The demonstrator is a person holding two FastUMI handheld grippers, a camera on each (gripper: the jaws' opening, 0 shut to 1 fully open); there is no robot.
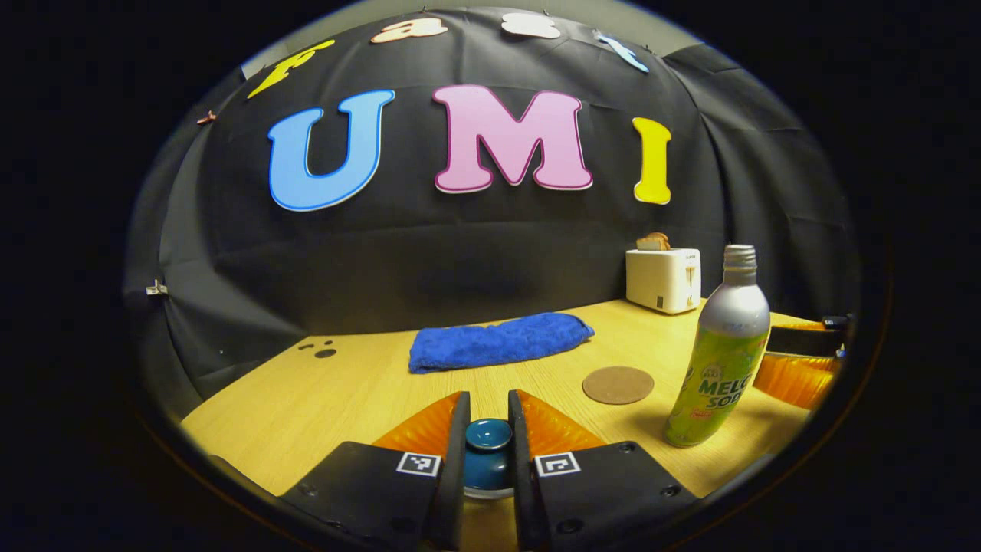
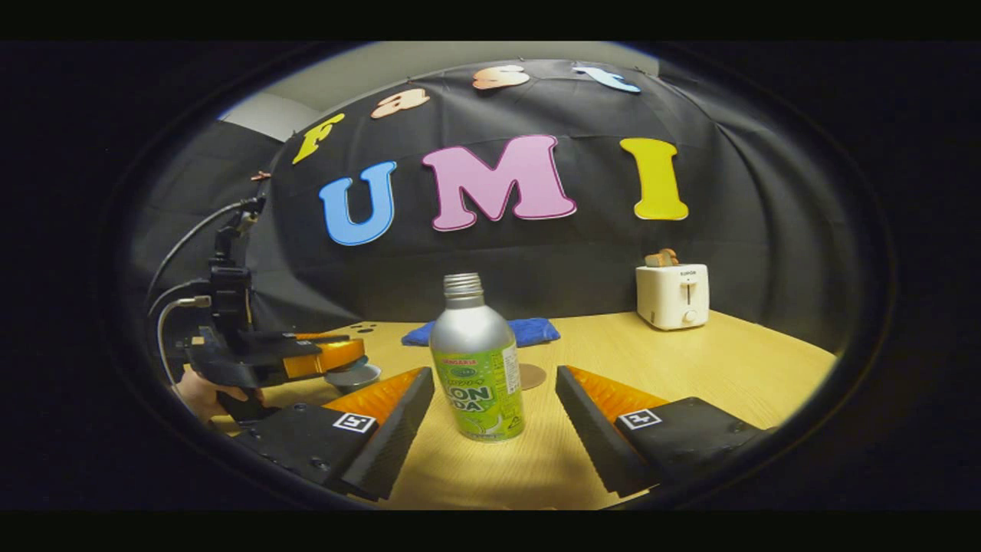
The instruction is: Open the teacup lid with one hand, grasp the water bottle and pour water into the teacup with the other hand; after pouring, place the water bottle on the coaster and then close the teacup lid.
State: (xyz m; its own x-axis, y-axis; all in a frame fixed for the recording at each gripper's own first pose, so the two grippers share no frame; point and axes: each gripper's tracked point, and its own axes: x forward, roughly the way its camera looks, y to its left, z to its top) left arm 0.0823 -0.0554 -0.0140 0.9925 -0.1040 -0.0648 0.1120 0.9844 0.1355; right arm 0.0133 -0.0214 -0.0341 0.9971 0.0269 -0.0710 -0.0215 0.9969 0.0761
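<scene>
The left tongs (image 1: 488,437) pinch the teacup lid's knob (image 1: 488,435). The right tongs (image 2: 490,402) gape wide around the upright water bottle (image 2: 475,368), touching neither side.

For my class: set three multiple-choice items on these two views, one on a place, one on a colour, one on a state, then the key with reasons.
1. Where does the coaster lie?
A. between cloth and bottle
B. under the toaster
C. on the cloth

2. What colour is the cloth?
A. red
B. blue
C. white

3. How do the right gripper jaws stand?
A. shut on the bottle
B. shut on the lid
C. open, either side of the bottle

Key: 1 A, bare table around it, bottle beside it; 2 B, plainly blue; 3 C, gaps show on both sides.
</scene>
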